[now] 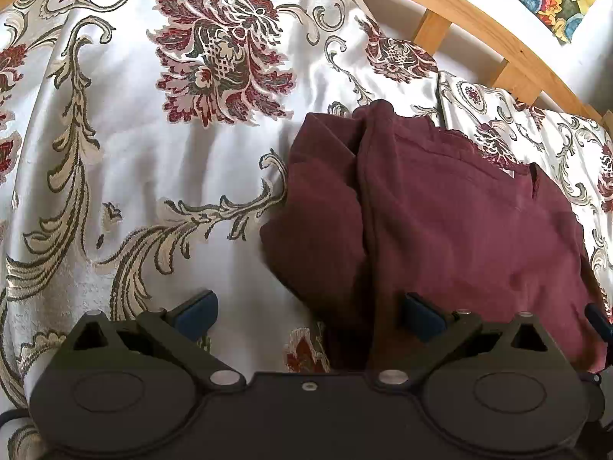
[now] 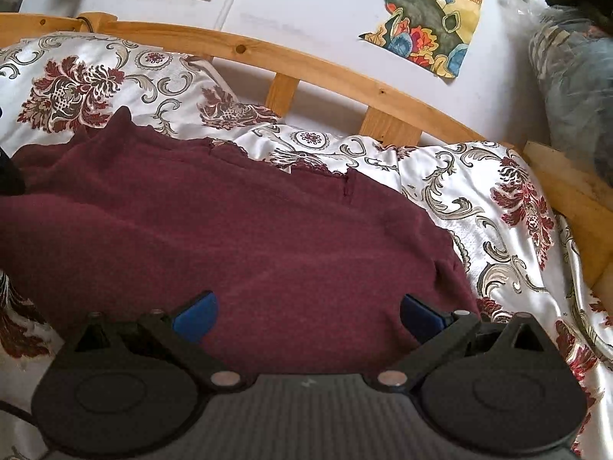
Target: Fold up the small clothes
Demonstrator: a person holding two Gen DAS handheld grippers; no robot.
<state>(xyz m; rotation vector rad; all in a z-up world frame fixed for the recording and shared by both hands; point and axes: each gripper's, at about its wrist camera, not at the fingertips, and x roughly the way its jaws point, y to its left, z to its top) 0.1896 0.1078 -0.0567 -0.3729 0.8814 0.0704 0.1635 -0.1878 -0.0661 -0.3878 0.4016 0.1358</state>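
A maroon garment (image 1: pixel 452 214) lies on the patterned bedspread (image 1: pixel 153 161), its left part folded over along a seam. My left gripper (image 1: pixel 310 314) is open and empty above the garment's near left edge, its right finger over the cloth and its left finger over the bedspread. In the right wrist view the same garment (image 2: pixel 237 237) spreads wide across the bed. My right gripper (image 2: pixel 308 316) is open and empty just above its near edge, both fingers over the cloth.
A curved wooden bed rail (image 2: pixel 325 73) with slats runs behind the bedspread (image 2: pixel 498 211). Colourful drawings (image 2: pixel 425 19) hang on the white wall. A grey bundle (image 2: pixel 574 88) sits at the far right. A pillow (image 2: pixel 95 80) in the same pattern lies at back left.
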